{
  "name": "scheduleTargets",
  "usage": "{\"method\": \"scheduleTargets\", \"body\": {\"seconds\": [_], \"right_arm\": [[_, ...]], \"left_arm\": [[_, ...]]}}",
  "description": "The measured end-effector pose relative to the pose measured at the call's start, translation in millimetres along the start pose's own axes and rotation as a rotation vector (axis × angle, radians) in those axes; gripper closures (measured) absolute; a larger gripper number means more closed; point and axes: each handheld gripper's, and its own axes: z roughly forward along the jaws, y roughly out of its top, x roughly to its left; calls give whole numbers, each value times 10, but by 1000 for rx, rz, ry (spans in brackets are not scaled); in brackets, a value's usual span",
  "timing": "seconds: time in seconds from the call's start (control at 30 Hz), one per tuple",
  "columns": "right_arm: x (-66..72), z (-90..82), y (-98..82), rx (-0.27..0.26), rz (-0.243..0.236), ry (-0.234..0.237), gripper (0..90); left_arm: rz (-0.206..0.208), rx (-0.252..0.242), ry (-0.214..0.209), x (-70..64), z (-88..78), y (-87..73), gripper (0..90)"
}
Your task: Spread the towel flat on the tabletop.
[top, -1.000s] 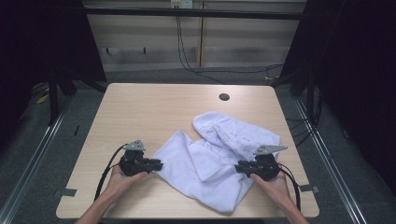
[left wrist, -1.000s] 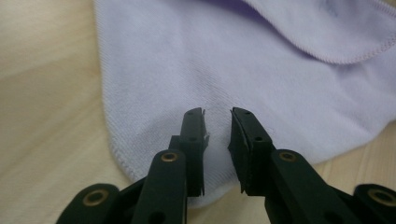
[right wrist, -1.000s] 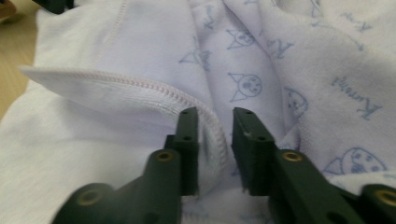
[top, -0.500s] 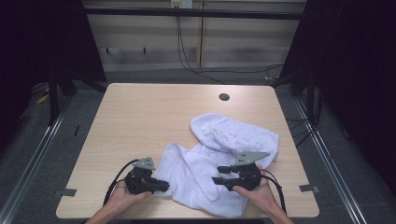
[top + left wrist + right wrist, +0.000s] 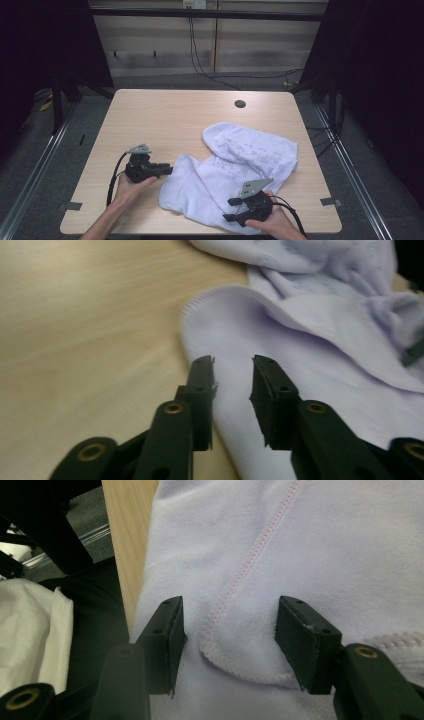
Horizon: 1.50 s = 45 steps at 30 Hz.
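One white garment [image 5: 235,170] lies crumpled, seams showing.

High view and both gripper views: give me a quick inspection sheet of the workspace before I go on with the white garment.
Surface: wooden table, a round hole near the far edge.
Job's things: white garment crumpled at the near right, reaching the near edge.
Clutter: nothing seen.
Grippers: left gripper at the garment's left edge, jaws apart, having just been opening, nothing clamped; right gripper over a stitched hem, jaws just opening, not pressing it.
Cables: one trails from each gripper; more on the floor beyond.
Surroundings: dark curtains, grey floor.
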Motion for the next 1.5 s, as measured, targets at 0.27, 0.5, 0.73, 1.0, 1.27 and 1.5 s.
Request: {"method": "scheduleTargets", "body": {"seconds": [0.27, 0.5, 0.73, 1.0, 1.27, 1.5], "right_arm": [[-46, -7, 11, 10, 0, -78, 797], [-199, -182, 39, -108, 101, -60, 851], [-318, -584, -18, -254, 182, -124, 853], [-433, -994, -265, -269, 277, -261, 863], [-583, -756, -492, -101, 354, -305, 864], [-889, -592, -367, -104, 358, -328, 871]], "left_arm": [[4, 42, 39, 221, 276, 95, 532], [63, 90, -29, 87, 383, 135, 603], [105, 43, -73, -30, 314, 215, 867], [139, -27, -196, -347, 164, 235, 868], [192, 120, -172, -515, 549, 83, 867], [162, 127, -101, -363, 635, 128, 867]]}}
